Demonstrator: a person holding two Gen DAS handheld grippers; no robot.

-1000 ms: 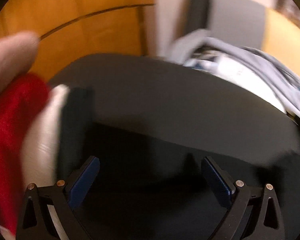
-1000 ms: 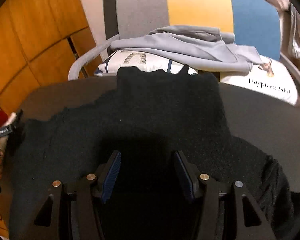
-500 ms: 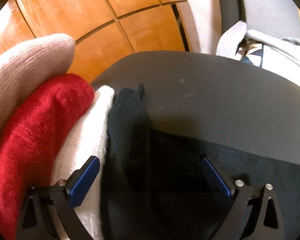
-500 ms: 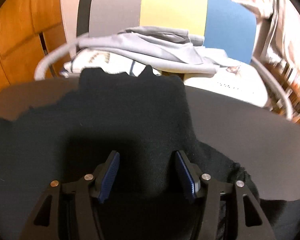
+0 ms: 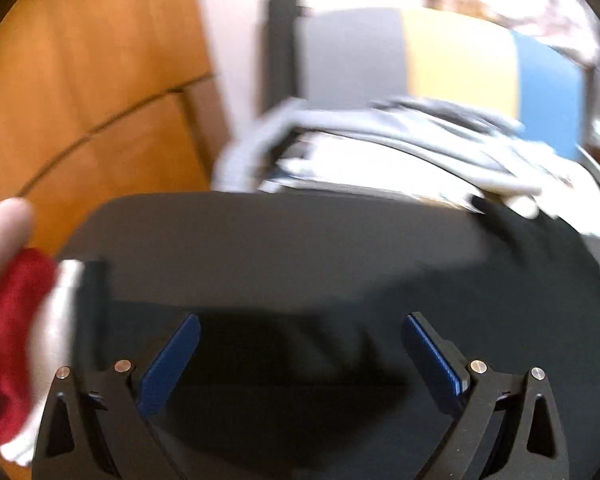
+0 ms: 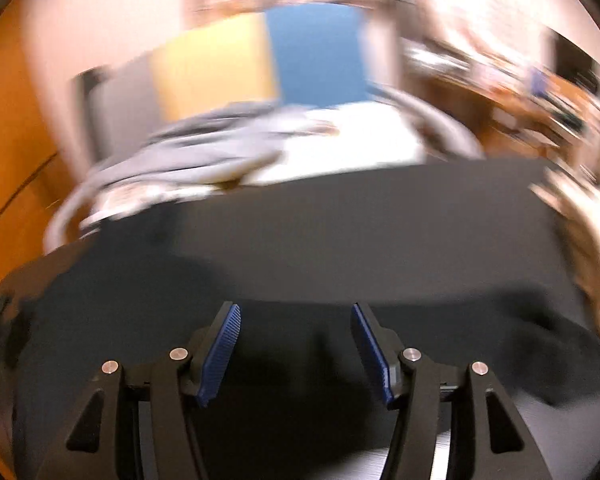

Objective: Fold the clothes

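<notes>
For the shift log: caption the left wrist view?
Open left gripper over black garment on dark table.

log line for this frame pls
left gripper: open, empty | right gripper: open, empty | black garment: spread on table, unheld

**Motion blur, both wrist views**

Warm indoor light. Only the left tongs and right tongs are sharp. Beyond them, chair and grey garment smear sideways. Upper right blows out to glare. Shadow pools between the tongs on black garment. Fisheye edges curve, corners black.
</notes>
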